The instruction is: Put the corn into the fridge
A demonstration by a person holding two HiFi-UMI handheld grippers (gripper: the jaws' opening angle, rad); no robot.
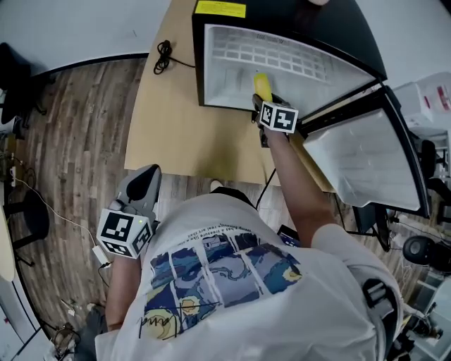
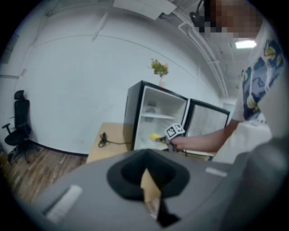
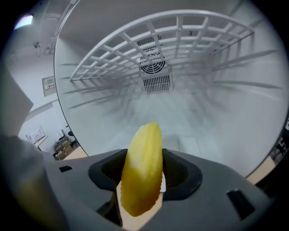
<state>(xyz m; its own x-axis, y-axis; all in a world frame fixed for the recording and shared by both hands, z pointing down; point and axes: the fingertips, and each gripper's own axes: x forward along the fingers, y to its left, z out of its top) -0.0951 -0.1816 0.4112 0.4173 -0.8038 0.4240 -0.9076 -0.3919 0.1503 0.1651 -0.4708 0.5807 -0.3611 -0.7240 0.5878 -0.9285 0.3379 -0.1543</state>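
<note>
A yellow corn cob (image 3: 142, 167) stands upright between the jaws of my right gripper (image 3: 141, 191), which is shut on it. In the head view the corn (image 1: 262, 85) and the right gripper (image 1: 263, 100) reach into the open white compartment of the black fridge (image 1: 296, 21). A white wire shelf (image 3: 171, 38) spans above the corn, and a round fan vent (image 3: 152, 67) sits in the back wall. My left gripper (image 1: 146, 178) hangs low at the left over the wooden floor, jaws together with nothing between them. From the left gripper (image 2: 147, 182) the fridge (image 2: 153, 117) and the corn (image 2: 155, 136) show far off.
The fridge door (image 1: 366, 158) is swung open to the right. The fridge stands on a light wooden table (image 1: 180, 120) with a black cable (image 1: 163, 56) coiled at its back. A black office chair (image 2: 18, 126) stands far left, and a small plant (image 2: 159, 67) tops the fridge.
</note>
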